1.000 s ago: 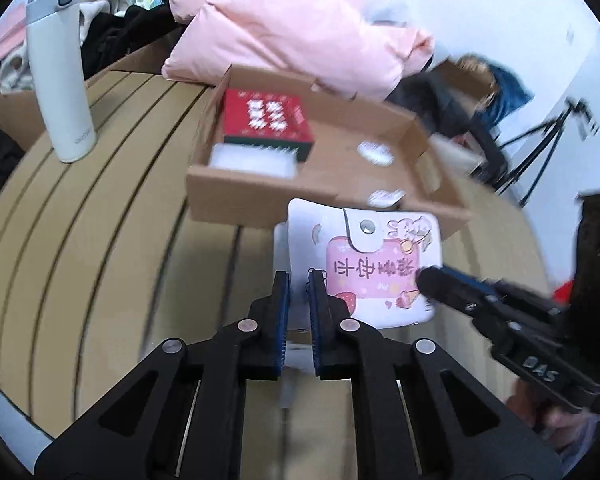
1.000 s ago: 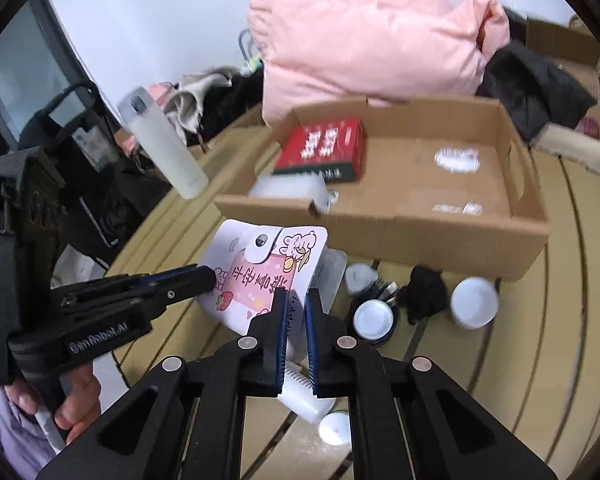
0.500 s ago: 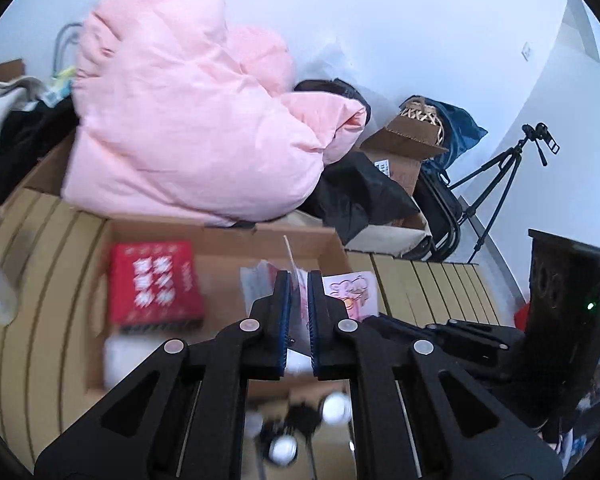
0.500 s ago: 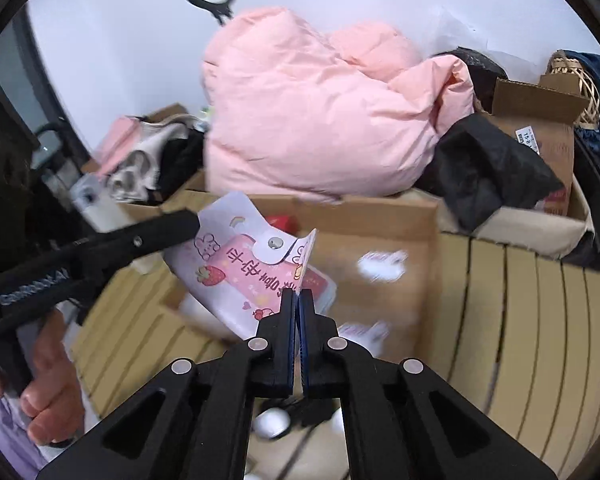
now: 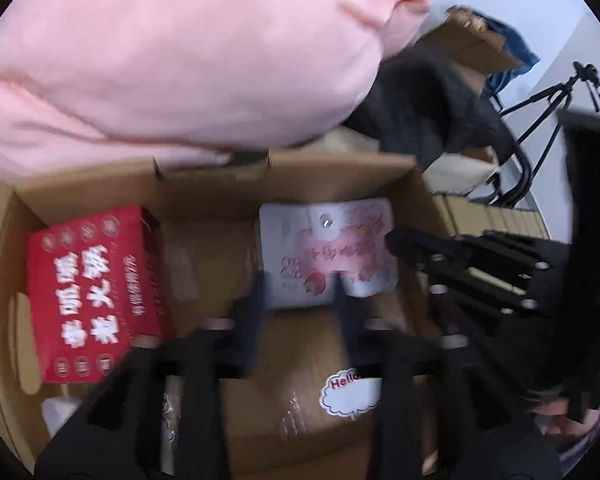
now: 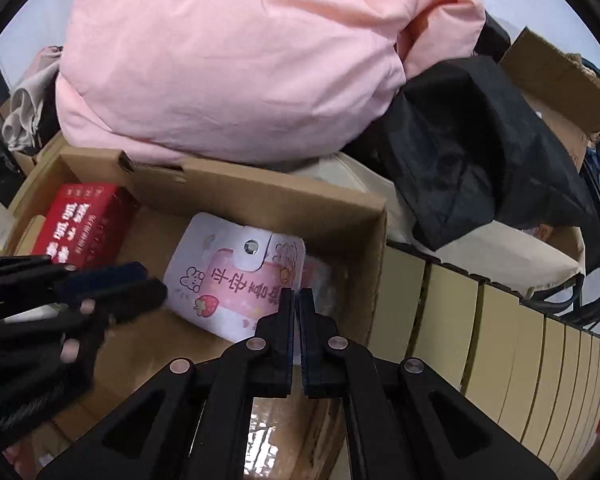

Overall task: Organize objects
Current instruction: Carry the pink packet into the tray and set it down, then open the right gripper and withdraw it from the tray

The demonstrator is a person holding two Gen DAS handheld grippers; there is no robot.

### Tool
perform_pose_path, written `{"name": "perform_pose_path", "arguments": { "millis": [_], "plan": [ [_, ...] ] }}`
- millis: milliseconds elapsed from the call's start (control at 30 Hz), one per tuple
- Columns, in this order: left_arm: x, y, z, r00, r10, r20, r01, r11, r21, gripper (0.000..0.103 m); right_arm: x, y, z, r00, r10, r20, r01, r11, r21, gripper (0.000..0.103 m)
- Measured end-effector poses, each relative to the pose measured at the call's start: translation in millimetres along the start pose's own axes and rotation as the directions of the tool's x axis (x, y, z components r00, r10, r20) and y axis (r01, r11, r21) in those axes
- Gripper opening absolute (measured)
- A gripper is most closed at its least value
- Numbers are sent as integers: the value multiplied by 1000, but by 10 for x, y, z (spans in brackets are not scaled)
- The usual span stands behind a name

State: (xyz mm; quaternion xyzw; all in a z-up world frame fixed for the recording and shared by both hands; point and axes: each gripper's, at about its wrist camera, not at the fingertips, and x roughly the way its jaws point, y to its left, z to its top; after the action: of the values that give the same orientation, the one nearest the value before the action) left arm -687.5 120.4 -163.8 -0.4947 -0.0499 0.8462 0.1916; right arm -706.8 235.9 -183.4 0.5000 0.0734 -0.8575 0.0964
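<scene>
A: Left to right, quick. Red box lay flat at the left end of the carton, glossy card, white print, out of the way so the middle stayed free.

B: And the pouch?

A: Inside the carton, mid-right, near the back wall. Soft, flat, white-pink with a snap flap and cartoon print. Looked like it was being set down there.

B: Left gripper?

A: Fingers apart, blurred, nothing between them, just in front of the pouch. I'd judge it had let go.

B: Right gripper?

A: Fingers together, a thin gap only, at the pouch's near edge. Looked pinched on it, probably to steady it until it lay flat.

B: Behind?

A: Puffy pink duvet, matte black bag to its right, slatted desk.
</scene>
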Motion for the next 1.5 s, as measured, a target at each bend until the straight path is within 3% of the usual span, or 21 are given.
{"name": "perform_pose_path", "arguments": {
  "millis": [33, 100, 167, 233, 300, 333, 500, 600, 667, 800, 967, 1067, 1200, 1367, 1500],
  "plan": [
    [-101, -13, 4, 1000, 14, 28, -14, 1000, 4, 60, -29, -2, 3, 1000, -7, 5, 7, 1000, 6, 5],
    [-303, -29, -33, 994, 101, 40, -102, 994, 30, 72, -127, -16, 4, 1000, -13, 19, 13, 1000, 15, 6],
    [-550, -33, -111, 990, 127, 62, -131, 989, 63, 72, -320, -62, -11, 999, -20, 43, 18, 999, 35, 10],
    [-850, -43, -263, 981, 166, 96, -173, 983, 68, 77, -527, -109, -48, 997, -3, 76, -2, 998, 58, 29],
    [-1068, -54, -367, 974, 195, 116, -205, 976, 80, 78, -774, -156, -97, 991, 52, 120, -61, 995, 78, 88],
    [-1197, -71, -449, 971, 204, 124, -216, 972, 89, 78, -971, -163, -167, 985, 82, 151, -95, 992, 79, 91],
    [-1847, -167, -885, 937, 310, 161, -326, 942, 84, 93, -1741, 4, -445, 973, 74, 220, -89, 994, 58, 91],
    [-2338, -179, -1298, 921, 325, 217, -343, 938, 51, 103, -2244, 123, -808, 961, 95, 260, -109, 993, 38, 91],
    [-2663, -199, -1634, 910, 338, 242, -354, 935, 27, 103, -2551, 239, -1101, 957, 97, 274, -106, 994, 18, 91],
    [-3136, -250, -2193, 908, 343, 241, -354, 935, 1, 103, -3029, 528, -1733, 950, 97, 296, -93, 995, -29, 91],
    [-3647, -298, -2941, 902, 324, 285, -327, 944, -39, 103, -3344, 983, -2551, 957, 130, 260, -111, 990, -86, 91],
    [-3753, -316, -3287, 900, 339, 275, -342, 939, -38, 103, -3452, 1203, -2935, 959, 135, 249, -111, 988, -105, 91],
    [-3723, -268, -3476, 920, 316, 232, -318, 948, -27, 103, -3443, 1382, -3257, 962, 175, 209, -158, 983, -96, 91],
    [-3612, -179, -3492, 928, 312, 202, -307, 950, -59, 103, -3327, 1478, -3383, 979, 117, 167, -104, 991, -88, 91],
    [-3445, -196, -3545, 937, 303, 175, -302, 953, -34, 103, -3319, 1376, -3413, 975, 124, 186, -119, 992, -39, 91]
  ]
}}
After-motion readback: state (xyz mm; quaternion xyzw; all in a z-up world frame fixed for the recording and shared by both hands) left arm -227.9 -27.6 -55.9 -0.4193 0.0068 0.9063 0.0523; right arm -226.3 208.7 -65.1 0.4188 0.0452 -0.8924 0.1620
